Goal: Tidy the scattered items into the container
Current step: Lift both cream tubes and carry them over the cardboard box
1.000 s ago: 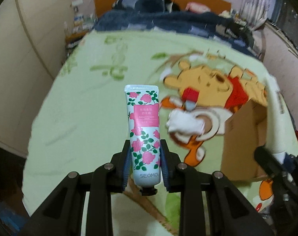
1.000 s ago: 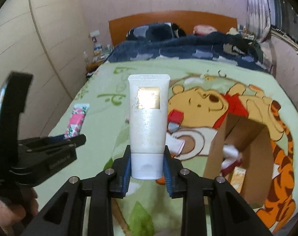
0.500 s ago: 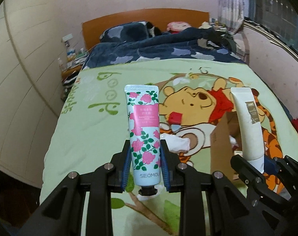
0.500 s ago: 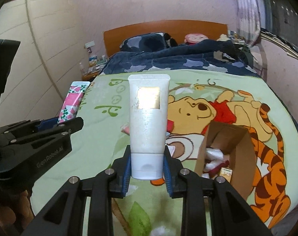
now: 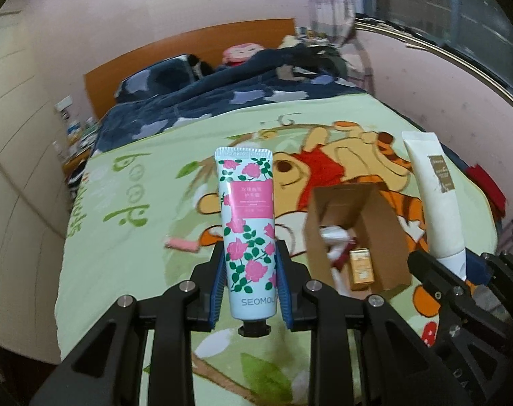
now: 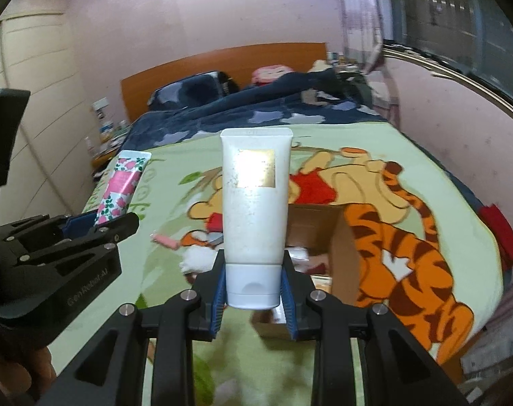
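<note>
My left gripper (image 5: 251,264) is shut on a rose-patterned hand cream tube (image 5: 248,223), cap toward the camera, held above the bed. My right gripper (image 6: 253,280) is shut on a white tube with a gold label (image 6: 253,213), cap down between the blue pads. Each tube also shows in the other view: the white tube (image 5: 437,203) at the right, the rose tube (image 6: 121,186) at the left. An open cardboard box (image 5: 354,233) lies on the blanket with a few small items inside; in the right wrist view the box (image 6: 327,230) sits just behind the white tube.
A small pink item (image 5: 183,244) and a white crumpled item (image 6: 197,260) lie on the green cartoon blanket (image 5: 127,257) left of the box. A dark blue quilt (image 5: 222,101) and wooden headboard (image 5: 188,54) are at the far end. Walls flank both sides of the bed.
Both grippers have risen and swung toward the box, each keeping its tube. The box now shows its open inside, and the pink item has come into view.
</note>
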Tool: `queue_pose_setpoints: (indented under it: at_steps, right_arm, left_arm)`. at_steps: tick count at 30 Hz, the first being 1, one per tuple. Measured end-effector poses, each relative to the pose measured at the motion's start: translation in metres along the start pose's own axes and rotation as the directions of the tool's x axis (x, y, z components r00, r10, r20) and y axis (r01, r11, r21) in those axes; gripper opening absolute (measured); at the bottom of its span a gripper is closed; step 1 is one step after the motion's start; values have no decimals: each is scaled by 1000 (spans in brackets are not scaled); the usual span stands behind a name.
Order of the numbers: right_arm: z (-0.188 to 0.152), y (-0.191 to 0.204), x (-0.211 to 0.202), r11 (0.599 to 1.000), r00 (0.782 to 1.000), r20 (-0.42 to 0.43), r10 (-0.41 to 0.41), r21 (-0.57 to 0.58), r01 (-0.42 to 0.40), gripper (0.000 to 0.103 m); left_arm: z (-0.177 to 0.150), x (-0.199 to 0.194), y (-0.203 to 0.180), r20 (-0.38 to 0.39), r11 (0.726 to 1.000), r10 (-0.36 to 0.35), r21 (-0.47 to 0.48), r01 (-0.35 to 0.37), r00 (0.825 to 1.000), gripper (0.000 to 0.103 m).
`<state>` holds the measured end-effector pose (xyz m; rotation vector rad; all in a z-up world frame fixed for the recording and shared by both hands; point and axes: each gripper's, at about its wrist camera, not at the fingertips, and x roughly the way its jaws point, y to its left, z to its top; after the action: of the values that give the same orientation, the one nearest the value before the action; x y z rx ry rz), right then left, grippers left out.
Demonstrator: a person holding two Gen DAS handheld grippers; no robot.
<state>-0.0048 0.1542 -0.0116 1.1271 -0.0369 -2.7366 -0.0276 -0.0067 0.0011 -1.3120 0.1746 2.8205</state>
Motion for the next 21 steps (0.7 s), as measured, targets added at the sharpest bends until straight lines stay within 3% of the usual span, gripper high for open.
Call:
queue_pose_setpoints:
  at_steps: [11,21]
  right_arm:
    - [-8,-46,-18,992,996,16,-88,96,86,28]
    - [-14,-61,-16,986,994,-2,-105,128,105,28]
  left_arm:
    - [13,9,-53,3,993,-68,94,67,998,28]
    - [14,18,-78,-20,984,-99,144,101,995,28]
